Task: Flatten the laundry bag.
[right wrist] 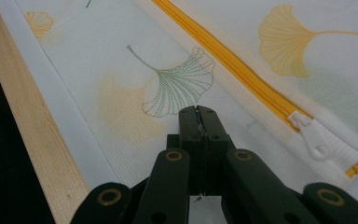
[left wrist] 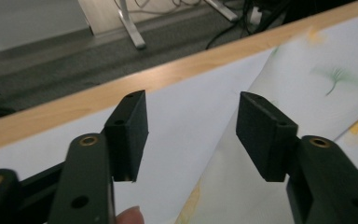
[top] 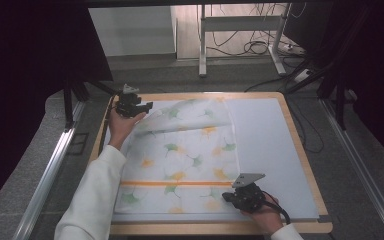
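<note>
We see a white mesh bag (top: 180, 160) printed with green and yellow ginkgo leaves lying flat on a pale mat (top: 270, 150) that covers the wooden desk (top: 300, 145). An orange zipper (top: 175, 183) runs across the bag near the person's side, and its white pull (right wrist: 313, 139) shows in the right gripper view at the zipper's end.

The left gripper (top: 147, 106) sits at the far left corner of the desk, just beside the bag's far edge, where the fabric is folded over and raised off the mat. In the left gripper view its fingers (left wrist: 127, 128) stand released and well parted — the folded edge of the bag rises in the gap nearer the right-hand finger, and we cannot see either pad pressing on it. Beyond them lie bare mat and the desk's wooden rim.

The right gripper (top: 226, 196) rests on the near right corner of the bag, just on the person's side of the zipper. In its own view the fingers (right wrist: 198, 122) are clenched together with their tips down on the mesh beside a green leaf print — a sliver of something pale shows between them, but we cannot tell whether fabric is pinched there.
</note>
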{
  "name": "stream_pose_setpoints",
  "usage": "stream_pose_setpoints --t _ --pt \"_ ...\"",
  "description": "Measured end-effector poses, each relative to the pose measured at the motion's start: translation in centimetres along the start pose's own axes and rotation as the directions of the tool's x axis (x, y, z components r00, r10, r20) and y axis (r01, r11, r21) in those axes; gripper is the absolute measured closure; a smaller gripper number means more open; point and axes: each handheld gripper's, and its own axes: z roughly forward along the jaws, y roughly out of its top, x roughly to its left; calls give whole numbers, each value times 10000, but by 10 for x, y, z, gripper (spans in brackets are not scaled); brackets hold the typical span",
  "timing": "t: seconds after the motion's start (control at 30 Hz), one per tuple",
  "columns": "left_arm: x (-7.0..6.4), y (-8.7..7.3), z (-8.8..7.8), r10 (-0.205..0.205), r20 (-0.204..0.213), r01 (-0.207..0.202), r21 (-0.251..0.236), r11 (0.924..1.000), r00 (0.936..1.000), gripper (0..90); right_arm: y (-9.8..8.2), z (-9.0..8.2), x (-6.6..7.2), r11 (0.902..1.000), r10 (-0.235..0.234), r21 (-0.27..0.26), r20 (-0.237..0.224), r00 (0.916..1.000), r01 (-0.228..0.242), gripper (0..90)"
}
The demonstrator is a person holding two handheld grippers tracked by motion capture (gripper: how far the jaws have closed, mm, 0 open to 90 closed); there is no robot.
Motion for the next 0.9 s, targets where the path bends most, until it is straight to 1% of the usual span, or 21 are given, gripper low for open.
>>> stream_pose_setpoints --t 0.1,0.17,0.23,0.3,0.4,0.43,0.57,0.67,0.83,0.9 --pt "1 3 -12 86 111 -84 -131 9999 9999 376 0 0 0 10000 -3 6 0 10000 3 892" --pt "-3 3 -19 222 249 -216 -260 9994 9994 353 0 0 0 10000 -17 -5 -20 10000 17 892" --pt "-7 2 -23 338 359 -325 -365 9988 9988 349 0 0 0 10000 14 5 -14 10000 -14 892" --pt "-13 0 -27 402 562 -382 -376 9986 9976 349 0 0 0 10000 24 6 -4 10000 -24 892" --pt "-20 -4 -35 438 1088 -399 -371 9985 9931 342 0 0 0 10000 22 4 13 10000 -22 892" --pt "-22 -5 -38 505 1155 -469 -336 9983 9920 335 0 0 0 10000 11 4 19 10000 -11 892" --pt "-30 -13 -53 668 1391 -632 -300 9975 9880 315 0 0 -1 10000 17 8 -43 10000 -17 892" --pt "-37 -21 -63 707 1572 -662 -341 9972 9850 297 0 0 0 10000 22 0 0 10000 -22 892" --pt "-54 -40 -74 963 1875 -910 -364 9952 9775 274 0 0 0 10000 42 13 6 10000 -42 891" --pt "-62 -47 -77 1066 2024 -997 -441 9940 9735 272 0 0 -1 10000 46 13 -31 10000 -46 892"
